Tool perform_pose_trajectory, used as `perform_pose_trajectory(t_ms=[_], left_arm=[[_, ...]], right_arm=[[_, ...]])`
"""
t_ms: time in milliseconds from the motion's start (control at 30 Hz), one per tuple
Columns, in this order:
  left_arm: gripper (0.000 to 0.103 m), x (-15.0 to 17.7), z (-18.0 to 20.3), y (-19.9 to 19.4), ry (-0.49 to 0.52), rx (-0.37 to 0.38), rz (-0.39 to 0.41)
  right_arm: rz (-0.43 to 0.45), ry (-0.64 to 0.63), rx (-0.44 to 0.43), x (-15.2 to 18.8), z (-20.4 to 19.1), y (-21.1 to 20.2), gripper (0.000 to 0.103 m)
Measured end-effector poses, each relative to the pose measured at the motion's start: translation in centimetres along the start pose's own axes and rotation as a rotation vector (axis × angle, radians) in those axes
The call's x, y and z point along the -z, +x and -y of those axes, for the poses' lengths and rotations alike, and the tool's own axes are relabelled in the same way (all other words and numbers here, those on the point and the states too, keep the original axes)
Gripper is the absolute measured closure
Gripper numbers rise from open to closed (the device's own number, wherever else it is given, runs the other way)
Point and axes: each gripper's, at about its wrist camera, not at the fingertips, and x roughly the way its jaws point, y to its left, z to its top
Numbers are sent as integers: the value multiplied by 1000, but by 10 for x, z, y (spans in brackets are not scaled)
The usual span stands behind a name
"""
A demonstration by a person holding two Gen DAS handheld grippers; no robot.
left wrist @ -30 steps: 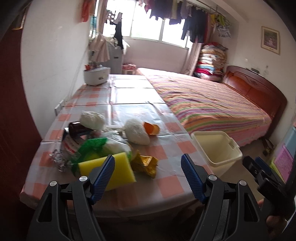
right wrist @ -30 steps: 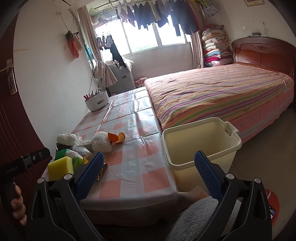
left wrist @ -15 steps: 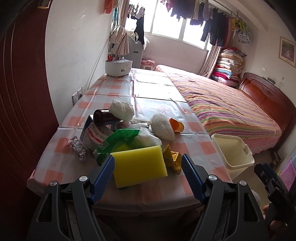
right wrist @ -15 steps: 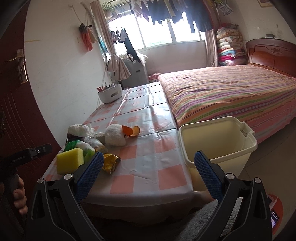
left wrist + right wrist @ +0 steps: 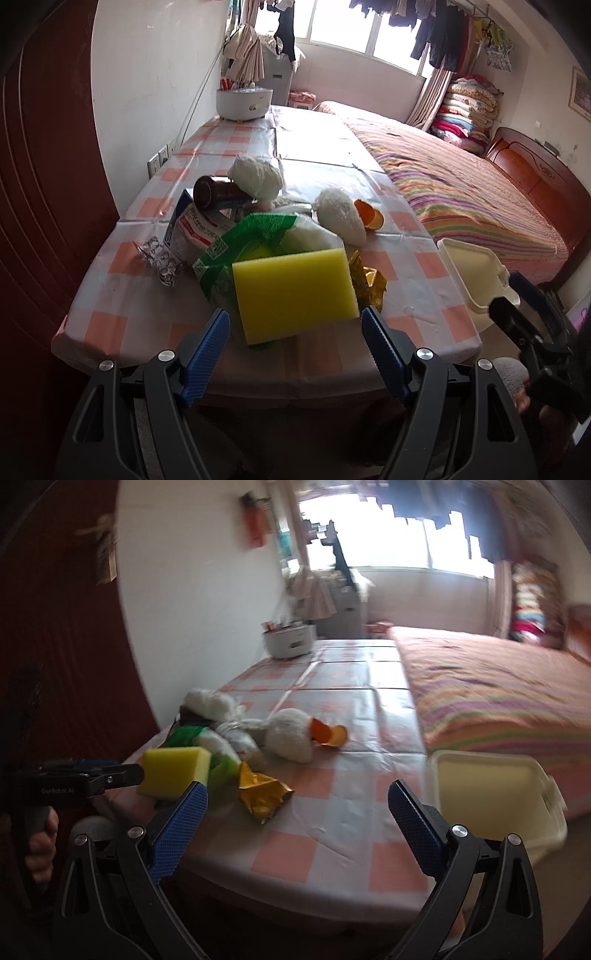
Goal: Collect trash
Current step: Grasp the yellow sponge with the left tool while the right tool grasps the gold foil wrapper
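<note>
Between the spread fingers of the left claw [image 5: 295, 334], the yellow sponge [image 5: 295, 290] lies on the worktop [image 5: 122, 295], untouched. Only the right wrist view shows the gold wrapper [image 5: 263, 794] whole, ahead-left of the spread right claw [image 5: 297, 812]; cream bin [image 5: 495, 794] ahead-right.

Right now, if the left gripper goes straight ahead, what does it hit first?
The yellow sponge: it sits dead ahead, framed by the open left gripper. Green packaging lies just behind. Exact depth is hard to judge through the fisheye.
</note>
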Motion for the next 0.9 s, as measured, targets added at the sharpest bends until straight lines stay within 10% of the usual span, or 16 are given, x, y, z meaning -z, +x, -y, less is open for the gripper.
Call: perform_pose_trajectory(t_ms=[267, 900], left_arm=[[31, 6, -10, 2, -22, -26, -23], [31, 16, -23, 6, -47, -80, -61]], right_arm=[[-111, -250, -126, -14, -19, 55, 6], [-320, -320, -346, -10, -12, 141, 28]])
